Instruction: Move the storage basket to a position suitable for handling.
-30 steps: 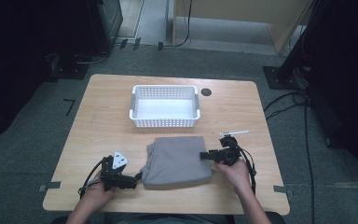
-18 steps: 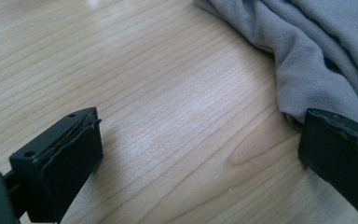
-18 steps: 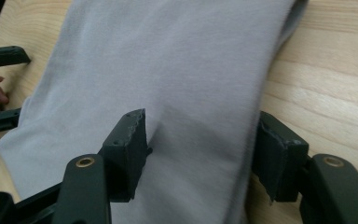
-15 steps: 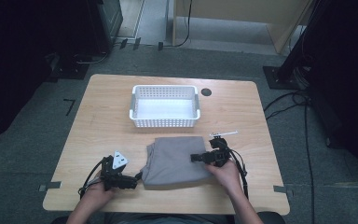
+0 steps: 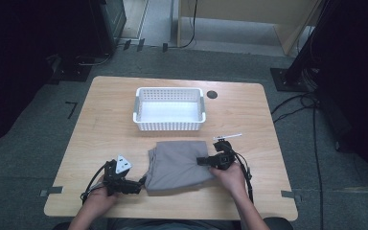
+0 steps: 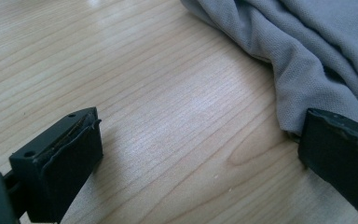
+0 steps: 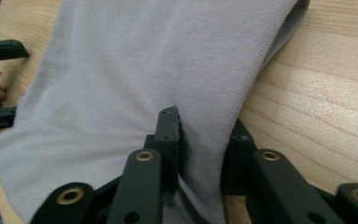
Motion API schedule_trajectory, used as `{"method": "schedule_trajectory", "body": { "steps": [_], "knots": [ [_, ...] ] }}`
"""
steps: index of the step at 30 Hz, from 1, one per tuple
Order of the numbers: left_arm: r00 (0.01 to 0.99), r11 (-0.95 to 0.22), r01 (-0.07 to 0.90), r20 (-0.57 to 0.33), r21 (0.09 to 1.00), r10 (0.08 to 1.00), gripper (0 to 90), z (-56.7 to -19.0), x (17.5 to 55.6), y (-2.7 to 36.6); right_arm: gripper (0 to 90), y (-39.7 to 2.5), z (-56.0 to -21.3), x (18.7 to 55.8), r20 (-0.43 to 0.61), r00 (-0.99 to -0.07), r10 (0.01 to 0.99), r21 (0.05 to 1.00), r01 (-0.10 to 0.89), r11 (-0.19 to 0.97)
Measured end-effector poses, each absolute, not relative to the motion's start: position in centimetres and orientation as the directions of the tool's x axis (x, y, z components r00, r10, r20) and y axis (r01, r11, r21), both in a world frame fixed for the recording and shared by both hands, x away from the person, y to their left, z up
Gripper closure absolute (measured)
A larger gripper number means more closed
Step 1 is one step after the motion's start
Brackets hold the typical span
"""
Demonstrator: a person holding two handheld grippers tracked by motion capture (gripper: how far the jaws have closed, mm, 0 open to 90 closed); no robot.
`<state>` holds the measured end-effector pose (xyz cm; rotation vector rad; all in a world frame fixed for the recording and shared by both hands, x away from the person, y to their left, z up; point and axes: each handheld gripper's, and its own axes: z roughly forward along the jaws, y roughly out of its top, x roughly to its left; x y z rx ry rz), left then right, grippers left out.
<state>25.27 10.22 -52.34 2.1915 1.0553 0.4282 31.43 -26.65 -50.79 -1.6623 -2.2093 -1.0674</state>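
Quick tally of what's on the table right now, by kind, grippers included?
Folded grey knit cloth: 1
White perforated plastic basket: 1
Small round black disc: 1
Black two-jaw grippers, left gripper and right gripper: 2
Total: 5

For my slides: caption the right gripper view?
Right gripper pinching a fold of grey cloth on the wooden table.

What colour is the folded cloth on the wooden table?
The folded cloth is plain grey, with no pattern; the right gripper view shows it best.
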Motion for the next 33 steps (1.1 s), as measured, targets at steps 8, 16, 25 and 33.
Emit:
{"method": "schedule_trajectory", "body": {
  "steps": [8,16,25,33],
  "knots": [
    [0.619,-0.456,0.57,0.009,0.684,0.786,0.0,-52.3,25.3,10.2,78.2,-26.3,-49.2,32.5,0.517,-0.388,0.763,0.398,0.898,0.187],
    [0.619,-0.456,0.57,0.009,0.684,0.785,0.0,-52.3,25.3,10.2,78.3,-25.8,-46.9,33.7,0.515,-0.393,0.761,0.37,0.904,0.216],
    [0.619,-0.456,0.57,0.008,0.684,0.786,0.0,-52.3,25.3,10.2,78.3,-24.8,-44.6,34.7,0.519,-0.371,0.77,0.319,0.92,0.228],
    [0.618,-0.454,0.571,0.006,0.684,0.786,0.0,-52.3,25.3,10.2,78.3,-23.5,-41.4,35.3,0.498,-0.393,0.773,0.314,0.913,0.261]
  ]
}}
